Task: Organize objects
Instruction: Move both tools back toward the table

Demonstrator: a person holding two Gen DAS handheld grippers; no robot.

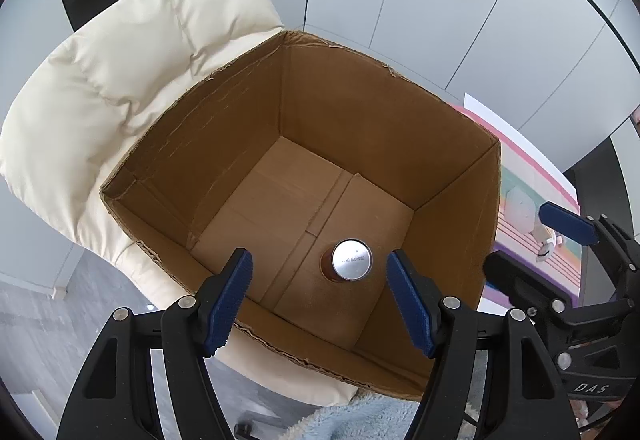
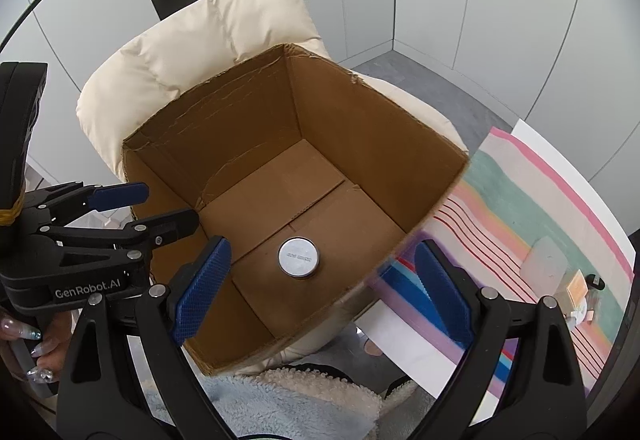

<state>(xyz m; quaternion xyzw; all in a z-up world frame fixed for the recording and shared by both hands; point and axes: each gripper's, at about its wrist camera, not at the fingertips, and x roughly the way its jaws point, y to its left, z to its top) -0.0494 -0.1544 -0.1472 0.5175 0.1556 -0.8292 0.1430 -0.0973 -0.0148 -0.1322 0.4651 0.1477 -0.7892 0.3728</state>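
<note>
An open cardboard box [image 1: 360,108] [image 2: 360,108] stands on a cream padded chair [image 1: 120,60] [image 2: 192,60]. A metal can [image 1: 351,259] [image 2: 299,257] stands upright on the box floor, silver end up. My left gripper [image 1: 320,292] is open and empty, held above the box's near rim, the can showing between its blue pads. It also shows at the left of the right wrist view [image 2: 160,206]. My right gripper [image 2: 320,288] is open and empty above the box's near right corner. It also shows at the right of the left wrist view [image 1: 532,240].
A striped pastel cloth [image 2: 540,200] [image 1: 520,176] covers a table to the right of the box, with a white pouch [image 2: 546,266] and small items [image 2: 580,296] on it. A fluffy blue-white fabric [image 2: 280,400] lies below. White cabinet panels stand behind the chair.
</note>
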